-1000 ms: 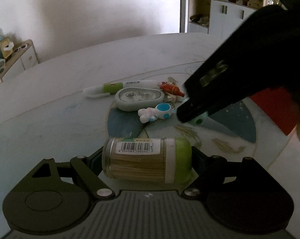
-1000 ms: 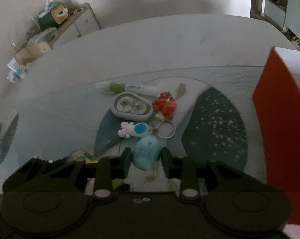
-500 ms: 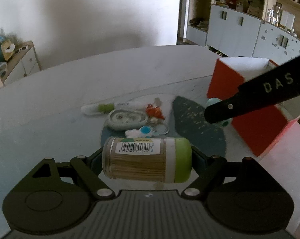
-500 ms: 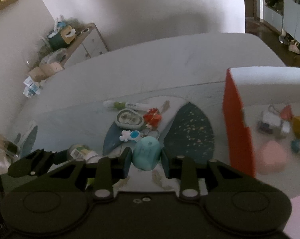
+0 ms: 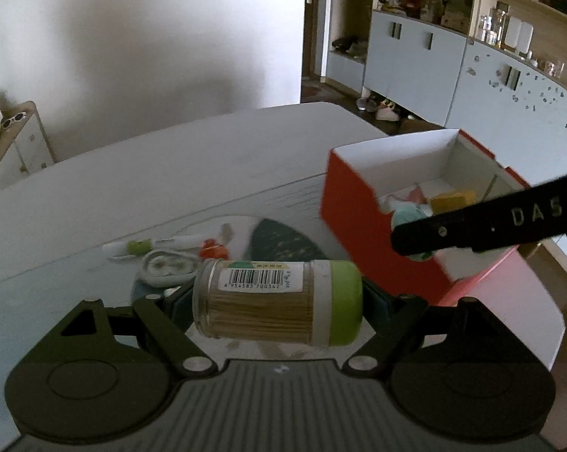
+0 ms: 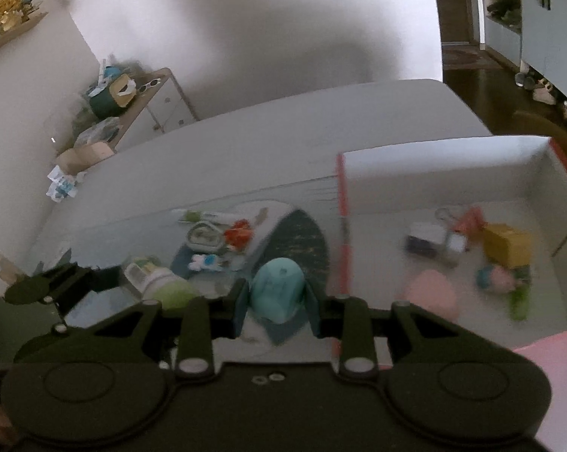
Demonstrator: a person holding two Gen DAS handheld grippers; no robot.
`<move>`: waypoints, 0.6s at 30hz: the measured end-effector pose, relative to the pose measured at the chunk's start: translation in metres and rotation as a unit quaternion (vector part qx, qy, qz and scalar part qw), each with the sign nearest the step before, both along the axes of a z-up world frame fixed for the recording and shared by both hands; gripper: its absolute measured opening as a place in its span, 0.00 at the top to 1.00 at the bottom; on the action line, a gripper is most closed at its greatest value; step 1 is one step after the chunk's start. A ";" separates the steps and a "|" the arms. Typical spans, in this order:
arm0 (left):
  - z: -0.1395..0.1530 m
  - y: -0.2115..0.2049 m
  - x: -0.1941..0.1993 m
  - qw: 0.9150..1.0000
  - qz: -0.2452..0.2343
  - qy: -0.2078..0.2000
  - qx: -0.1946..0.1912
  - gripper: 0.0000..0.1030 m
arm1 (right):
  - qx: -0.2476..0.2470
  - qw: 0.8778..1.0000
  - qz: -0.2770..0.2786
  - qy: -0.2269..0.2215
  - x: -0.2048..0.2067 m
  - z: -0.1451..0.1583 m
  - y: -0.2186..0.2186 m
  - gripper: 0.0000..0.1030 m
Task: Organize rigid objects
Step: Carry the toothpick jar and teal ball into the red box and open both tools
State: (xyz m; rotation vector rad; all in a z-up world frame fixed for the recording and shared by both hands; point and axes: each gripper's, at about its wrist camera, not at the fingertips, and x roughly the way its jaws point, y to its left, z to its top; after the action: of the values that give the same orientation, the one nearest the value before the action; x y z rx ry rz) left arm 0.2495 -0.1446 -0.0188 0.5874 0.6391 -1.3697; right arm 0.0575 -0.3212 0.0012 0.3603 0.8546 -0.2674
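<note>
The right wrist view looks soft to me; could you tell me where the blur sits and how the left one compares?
Right wrist view: the box contents are smeared, the teal toy sharper. Left wrist view: the jar barcode is crisp, the red box edges soft.

Right wrist view: open red cardboard box with white inside (image 6: pixel 547 173) sits on pale round table (image 6: pixel 283 132) at 3 o'clock of small-item cluster. Cluster: white-green pen (image 6: pixel 204 215) at 12, grey oval case (image 6: pixel 204 235) centre, orange-red figure (image 6: pixel 239 234) at 3, white-blue astronaut keyring (image 6: pixel 205 262) at 6. Yellow block (image 6: pixel 507 245) lies inside box.
</note>
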 end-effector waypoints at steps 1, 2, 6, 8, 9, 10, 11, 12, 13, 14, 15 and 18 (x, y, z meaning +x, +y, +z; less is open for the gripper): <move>0.002 -0.003 -0.006 1.000 -0.001 0.000 -0.001 0.16 | -0.001 1.000 0.000 0.001 -0.004 0.001 -0.005 0.70; 0.004 -0.005 -0.011 1.000 -0.001 0.000 -0.002 0.16 | -0.003 1.000 0.000 0.003 -0.008 0.001 -0.011 0.70; 0.008 -0.017 -0.033 1.000 -0.008 0.000 -0.004 0.16 | -0.008 1.000 0.000 0.007 -0.026 0.003 -0.034 0.70; 0.008 -0.025 -0.045 1.000 -0.013 0.001 -0.004 0.16 | -0.012 1.000 0.000 0.010 -0.034 0.003 -0.045 0.70; 0.009 -0.028 -0.051 1.000 -0.016 0.001 -0.005 0.16 | -0.013 1.000 -0.001 0.011 -0.038 0.004 -0.051 0.70; 0.008 -0.033 -0.057 1.000 -0.018 0.000 -0.005 0.16 | -0.015 1.000 -0.001 0.012 -0.043 0.004 -0.057 0.70; 0.009 -0.037 -0.063 1.000 -0.019 0.000 -0.005 0.16 | -0.017 1.000 0.000 0.013 -0.046 0.004 -0.061 0.70; 0.008 -0.040 -0.068 1.000 -0.021 0.000 -0.005 0.16 | -0.020 1.000 -0.001 0.014 -0.050 0.004 -0.067 0.70; 0.008 -0.044 -0.074 1.000 -0.022 0.001 -0.005 0.16 | -0.022 1.000 -0.001 0.015 -0.054 0.004 -0.072 0.70; 0.008 -0.048 -0.079 1.000 -0.023 0.001 -0.005 0.16 | -0.024 1.000 0.000 0.016 -0.057 0.003 -0.077 0.70; 0.007 -0.052 -0.083 1.000 -0.025 0.001 -0.004 0.16 | -0.027 0.999 0.001 0.017 -0.060 0.003 -0.082 0.70; 0.006 -0.064 -0.097 1.000 -0.031 0.001 -0.002 0.16 | -0.037 0.999 0.002 0.022 -0.068 0.001 -0.098 0.70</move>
State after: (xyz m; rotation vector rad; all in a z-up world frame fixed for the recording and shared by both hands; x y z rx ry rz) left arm 0.1520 -0.2086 -0.0132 0.6078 0.6235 -1.4290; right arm -0.0105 -0.4196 0.0025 0.2842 0.8859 -0.3025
